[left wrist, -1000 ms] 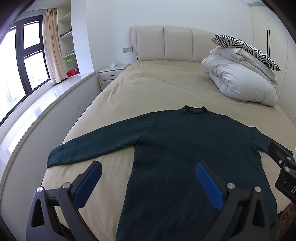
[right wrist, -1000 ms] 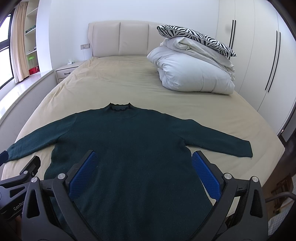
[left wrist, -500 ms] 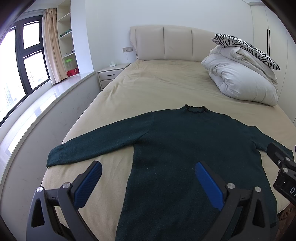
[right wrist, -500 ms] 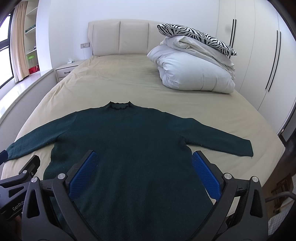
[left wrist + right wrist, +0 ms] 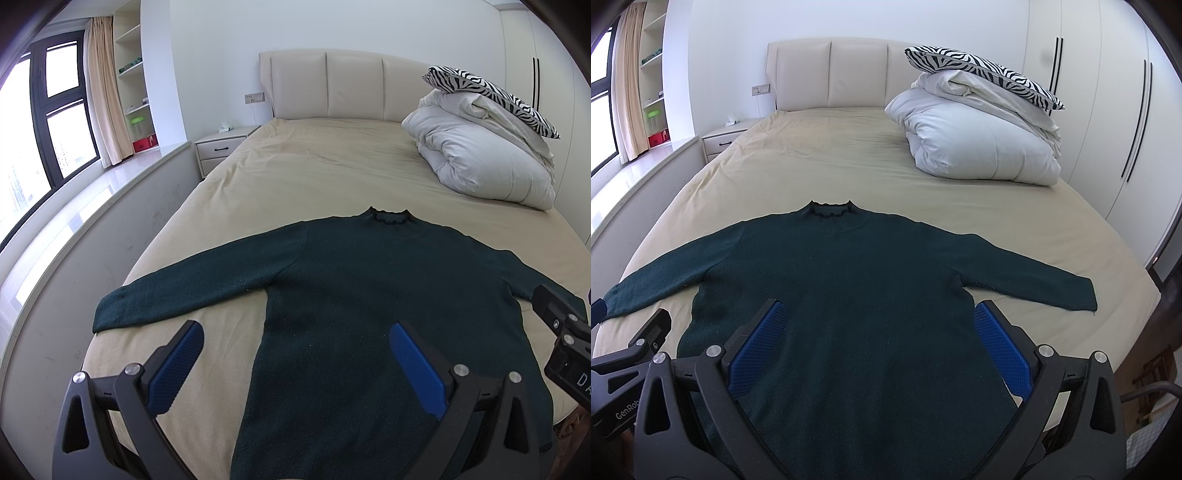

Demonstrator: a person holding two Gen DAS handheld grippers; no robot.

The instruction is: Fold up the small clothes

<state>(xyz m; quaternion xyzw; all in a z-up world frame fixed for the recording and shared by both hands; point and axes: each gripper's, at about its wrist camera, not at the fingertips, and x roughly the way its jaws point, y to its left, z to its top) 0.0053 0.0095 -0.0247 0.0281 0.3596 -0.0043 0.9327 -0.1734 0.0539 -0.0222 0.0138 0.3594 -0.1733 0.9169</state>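
On the bed [image 5: 332, 173], near the foot end: dark green sweater [image 5: 369, 295] laid flat, front up, collar toward the headboard [image 5: 831, 74], both sleeves spread out to the sides. Left sleeve cuff [image 5: 110, 310] sits close to the bed's left edge; right sleeve cuff [image 5: 1078, 295] lies on the beige sheet, short of the right edge.

Left gripper [image 5: 295, 354] hovers above the hem area, fingers spread wide, holding nothing. One blue pad [image 5: 177, 365] is over bare sheet beside the sweater's left side, the other [image 5: 417, 373] over the body.

Right gripper [image 5: 875, 343] likewise hovers above the lower body of the sweater, fingers wide apart, empty. Both its blue pads frame the torso; can't tell height above the fabric.

Each gripper shows at the edge of the other's view.

Background: folded white duvet [image 5: 979, 144] with a zebra-print pillow [image 5: 979, 70] on top at the head end, right side. Nightstand [image 5: 221, 147] left of the headboard.
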